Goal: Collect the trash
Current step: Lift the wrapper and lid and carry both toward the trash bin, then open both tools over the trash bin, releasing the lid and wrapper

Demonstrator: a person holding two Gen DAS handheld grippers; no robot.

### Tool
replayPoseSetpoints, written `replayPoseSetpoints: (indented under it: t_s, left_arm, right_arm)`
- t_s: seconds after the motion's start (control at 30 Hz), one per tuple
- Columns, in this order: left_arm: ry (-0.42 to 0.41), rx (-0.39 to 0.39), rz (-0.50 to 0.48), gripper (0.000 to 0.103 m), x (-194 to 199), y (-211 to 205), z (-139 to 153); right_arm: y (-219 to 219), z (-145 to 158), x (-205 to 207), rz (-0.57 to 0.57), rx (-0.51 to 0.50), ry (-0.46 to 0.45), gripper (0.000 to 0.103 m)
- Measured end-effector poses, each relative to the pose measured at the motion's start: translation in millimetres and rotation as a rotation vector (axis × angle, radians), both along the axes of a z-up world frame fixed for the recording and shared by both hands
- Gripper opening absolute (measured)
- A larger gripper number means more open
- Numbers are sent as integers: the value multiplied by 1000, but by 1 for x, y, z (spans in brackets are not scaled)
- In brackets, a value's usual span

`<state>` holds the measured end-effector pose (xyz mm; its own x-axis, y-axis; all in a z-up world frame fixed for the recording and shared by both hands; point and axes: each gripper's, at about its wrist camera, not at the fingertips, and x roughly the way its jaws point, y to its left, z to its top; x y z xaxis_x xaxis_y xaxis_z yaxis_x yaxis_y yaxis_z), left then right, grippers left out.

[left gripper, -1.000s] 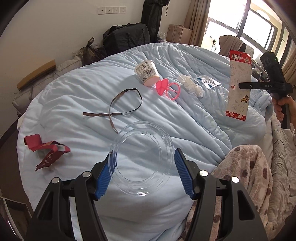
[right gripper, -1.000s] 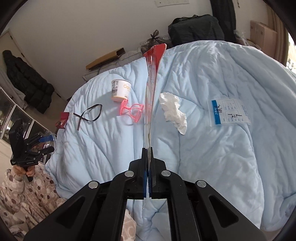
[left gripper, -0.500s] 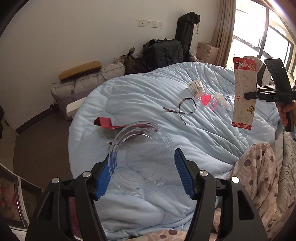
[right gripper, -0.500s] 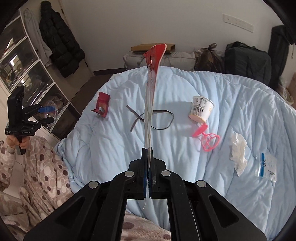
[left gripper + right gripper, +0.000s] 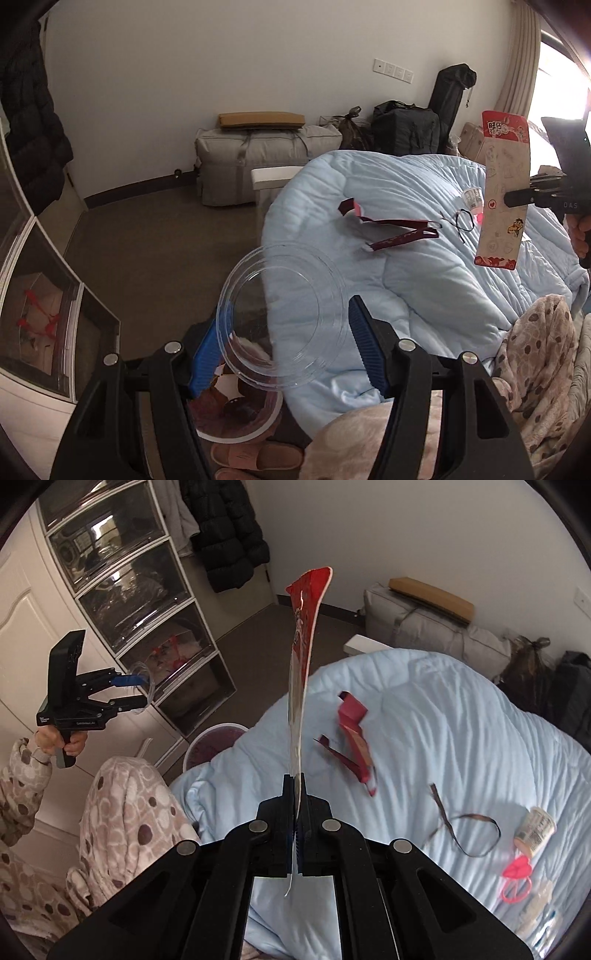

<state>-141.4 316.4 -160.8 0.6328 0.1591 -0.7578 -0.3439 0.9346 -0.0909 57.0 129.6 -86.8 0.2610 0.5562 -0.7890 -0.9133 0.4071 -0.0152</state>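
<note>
Two pieces are in hand, neither binned yet. The left gripper point(image 5: 288, 343), spread wide, clamps a clear lid point(image 5: 284, 317) just above the bin point(image 5: 236, 424). The right gripper point(image 5: 295, 794), pressed together, pinches a red wrapper point(image 5: 303, 653). Beyond it, a ribbon point(image 5: 465, 830), cup point(image 5: 535, 830) and red box point(image 5: 354, 734) lie on the bed point(image 5: 461, 738).

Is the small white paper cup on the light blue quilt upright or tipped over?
Tipped over. The small white paper cup lies on its side on the light blue quilt, its printed wall facing up, beside the pink plastic ring toy.
</note>
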Motion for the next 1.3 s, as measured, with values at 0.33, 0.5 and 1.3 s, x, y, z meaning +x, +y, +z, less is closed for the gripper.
replayPoseSetpoints:
  t_s: [0.33, 0.5, 1.3]
  left_arm:
    - [78, -100, 54, 64, -28, 62, -75]
    - [120, -133, 44, 64, -15, 76, -114]
    - [255, -137, 91, 95, -49, 97, -148]
  right_arm:
    - [116, -9, -24, 153, -33, 2, 0]
    - [149, -22, -21, 186, -53, 27, 0]
    - [258, -86, -41, 387, -154, 110, 0]
